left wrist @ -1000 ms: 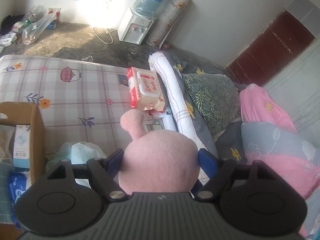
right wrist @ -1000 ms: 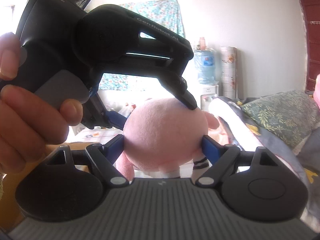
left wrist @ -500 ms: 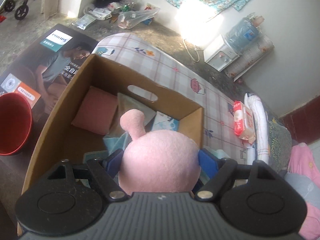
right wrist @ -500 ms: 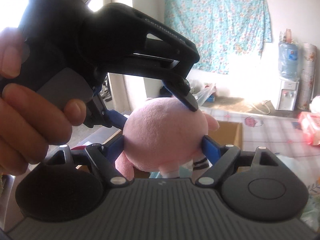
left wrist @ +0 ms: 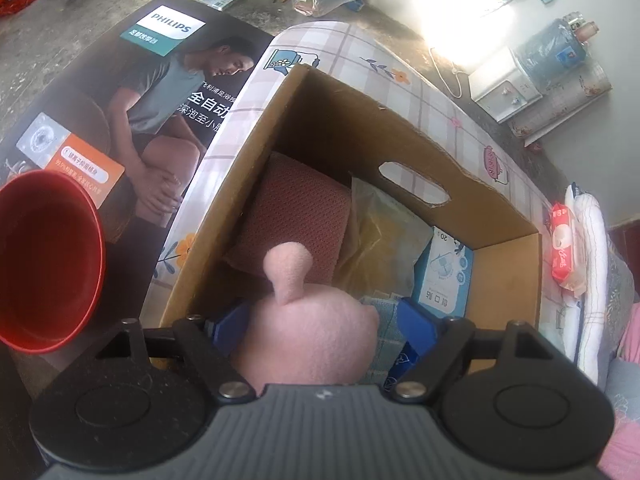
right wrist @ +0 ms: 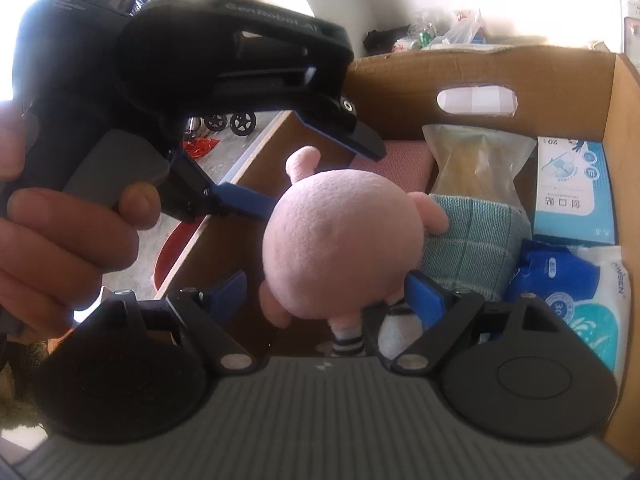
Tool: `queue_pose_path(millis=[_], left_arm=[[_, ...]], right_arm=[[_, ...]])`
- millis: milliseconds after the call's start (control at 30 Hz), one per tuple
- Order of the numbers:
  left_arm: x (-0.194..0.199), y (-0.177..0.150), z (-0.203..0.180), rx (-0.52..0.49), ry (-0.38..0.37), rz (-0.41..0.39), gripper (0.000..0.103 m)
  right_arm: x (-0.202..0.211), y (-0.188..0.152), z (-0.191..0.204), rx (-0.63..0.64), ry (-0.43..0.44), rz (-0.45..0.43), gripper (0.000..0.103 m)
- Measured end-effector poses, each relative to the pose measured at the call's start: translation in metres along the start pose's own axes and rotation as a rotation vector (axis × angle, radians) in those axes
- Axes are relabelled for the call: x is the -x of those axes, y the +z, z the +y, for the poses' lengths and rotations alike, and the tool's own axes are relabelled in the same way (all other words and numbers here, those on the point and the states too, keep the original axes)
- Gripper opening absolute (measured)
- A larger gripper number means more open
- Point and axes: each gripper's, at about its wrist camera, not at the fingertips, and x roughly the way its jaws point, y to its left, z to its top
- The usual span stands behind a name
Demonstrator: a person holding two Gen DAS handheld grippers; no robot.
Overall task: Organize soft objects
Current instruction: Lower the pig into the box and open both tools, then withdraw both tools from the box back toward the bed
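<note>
Over the open cardboard box (left wrist: 420, 148), on the checked sheet (left wrist: 360, 56), both tools hung around one pink plush toy (left wrist: 312, 340). The toy was already inside the box mouth, at its near left part. One of its arms lay against the folded teal cloth (right wrist: 472, 240), and its striped legs hung toward the near wall.

The left gripper (left wrist: 318, 320) stood wide around the toy's head. Its left pad touched the plush, but beside its right pad a strip of the teal cloth showed, so it did not press from both sides. The right gripper (right wrist: 324, 292) was wide too, and its jaws had just been opening. Its right pad lay at the toy's body, while its left pad stood clear of it.

I judge that the step in hand was the release of the toy into the box, and it was almost finished. Whether the toy already rested on something beneath it, I could not tell.

The next move probably calls for both pairs of jaws to open a little more and then to rise straight up. The far-pointing ear and the legs should not catch on a pad. The red-brown cushion (left wrist: 296, 216), the clear bag (right wrist: 476, 160) and the blue and white carton (right wrist: 572, 188) filled the far side, so the free room was only on the near left.
</note>
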Motion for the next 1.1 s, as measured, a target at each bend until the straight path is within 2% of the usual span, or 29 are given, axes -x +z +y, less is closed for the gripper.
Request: queue_pose_path(millis=[133, 267, 400, 600, 800, 900, 1100], left_arm=[[0.005, -0.001, -0.004, -0.026, 0.004, -0.016, 0.082], [0.022, -0.004, -0.013, -0.089, 0.037, -0.108, 0.083], [0.040, -0.008, -0.015, -0.110, 0.018, -0.151, 0.085], [0.084, -0.032, -0.023, -0.143, 0.005, -0.285, 0.086], [0.132, -0.095, -0.048, -0.245, -0.121, -0.438, 0.094], [0.138, -0.131, -0.067, -0.307, -0.185, -0.454, 0.095], [0.127, -0.205, -0.118, -0.455, -0.238, -0.508, 0.095]], right_arm=[[-0.009, -0.003, -0.008, -0.098, 0.083, 0.058, 0.086], [-0.021, -0.011, -0.014, -0.171, 0.147, 0.110, 0.086], [-0.020, -0.016, -0.014, -0.180, 0.161, 0.123, 0.086], [0.035, -0.014, -0.009, -0.146, 0.165, 0.010, 0.086], [0.121, -0.026, -0.018, -0.091, 0.126, -0.161, 0.090], [0.168, -0.039, -0.034, -0.096, 0.093, -0.252, 0.090], [0.263, -0.078, -0.082, -0.129, -0.038, -0.401, 0.090]])
